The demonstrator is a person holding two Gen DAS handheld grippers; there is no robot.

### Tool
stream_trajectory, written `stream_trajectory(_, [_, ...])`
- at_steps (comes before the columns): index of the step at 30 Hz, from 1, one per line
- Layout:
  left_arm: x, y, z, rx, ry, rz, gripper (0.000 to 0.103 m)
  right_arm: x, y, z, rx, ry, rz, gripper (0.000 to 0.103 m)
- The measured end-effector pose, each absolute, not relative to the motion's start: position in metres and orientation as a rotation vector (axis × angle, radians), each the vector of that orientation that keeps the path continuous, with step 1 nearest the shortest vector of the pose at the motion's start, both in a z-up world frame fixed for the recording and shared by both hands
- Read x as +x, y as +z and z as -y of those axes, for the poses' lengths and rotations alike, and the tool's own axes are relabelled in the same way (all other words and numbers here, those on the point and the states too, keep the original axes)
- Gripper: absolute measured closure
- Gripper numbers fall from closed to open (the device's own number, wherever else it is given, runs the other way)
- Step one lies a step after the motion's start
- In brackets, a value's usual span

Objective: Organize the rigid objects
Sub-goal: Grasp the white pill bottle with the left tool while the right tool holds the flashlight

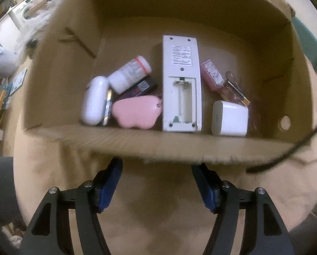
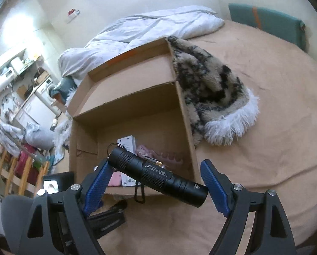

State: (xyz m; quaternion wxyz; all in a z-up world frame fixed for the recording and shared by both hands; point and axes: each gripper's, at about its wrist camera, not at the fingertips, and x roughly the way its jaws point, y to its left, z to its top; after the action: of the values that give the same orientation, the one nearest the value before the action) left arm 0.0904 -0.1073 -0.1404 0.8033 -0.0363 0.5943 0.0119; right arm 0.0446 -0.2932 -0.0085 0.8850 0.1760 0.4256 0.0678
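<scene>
Right wrist view is showing the right gripper (image 2: 156,180) spanning a black flashlight (image 2: 158,175) lengthwise, jaws wide, just before the cardboard box's (image 2: 187,114) near edge; the left gripper (image 1: 157,184) is hanging open, empty.

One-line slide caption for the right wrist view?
Right gripper carries a black flashlight lengthwise between its fingers toward a cardboard box on a tan bedspread.

Dim, warm indoor light; heavy fisheye bend.
Cardboard box (image 1: 137,142) near rim smeared with blur, edges vignetted black; far-left wall (image 2: 20,27) glares white in right wrist view.
</scene>
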Motion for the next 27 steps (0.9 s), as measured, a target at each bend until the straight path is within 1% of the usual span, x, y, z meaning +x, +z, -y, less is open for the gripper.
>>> stream_trajectory(8, [0.116, -0.165, 0.116, -0.034, 0.080, -1.291, 0.039, 0.051, -0.009, 0.291, 0.375, 0.161, -0.888, 0.014])
stream_trajectory(11, [0.123, -0.166, 0.115, -0.026, 0.077, -1.282, 0.039, 0.053, -0.010, 0.289, 0.369, 0.169, -0.890, 0.014])
stream_trajectory(12, [0.123, -0.166, 0.115, -0.029, 0.076, -1.281, 0.043, 0.053, -0.010, 0.289, 0.368, 0.170, -0.891, 0.014])
stream_trajectory(13, [0.124, -0.166, 0.115, -0.034, 0.075, -1.284, 0.054, 0.053, -0.010, 0.288, 0.369, 0.171, -0.892, 0.014])
stream_trajectory(14, [0.124, -0.165, 0.115, -0.035, 0.077, -1.284, 0.059, 0.054, -0.010, 0.288, 0.370, 0.171, -0.893, 0.014])
stream_trajectory(17, [0.127, -0.163, 0.106, -0.039, 0.076, -1.290, 0.060, 0.054, -0.011, 0.287, 0.368, 0.174, -0.896, 0.014])
stream_trajectory(20, [0.118, -0.162, 0.100, -0.053, 0.084, -1.319, 0.060, 0.054, -0.011, 0.285, 0.355, 0.172, -0.894, 0.014])
stream_trajectory(27, [0.089, -0.148, 0.082, -0.058, 0.092, -1.322, 0.060, 0.052, -0.010, 0.282, 0.328, 0.168, -0.888, 0.014])
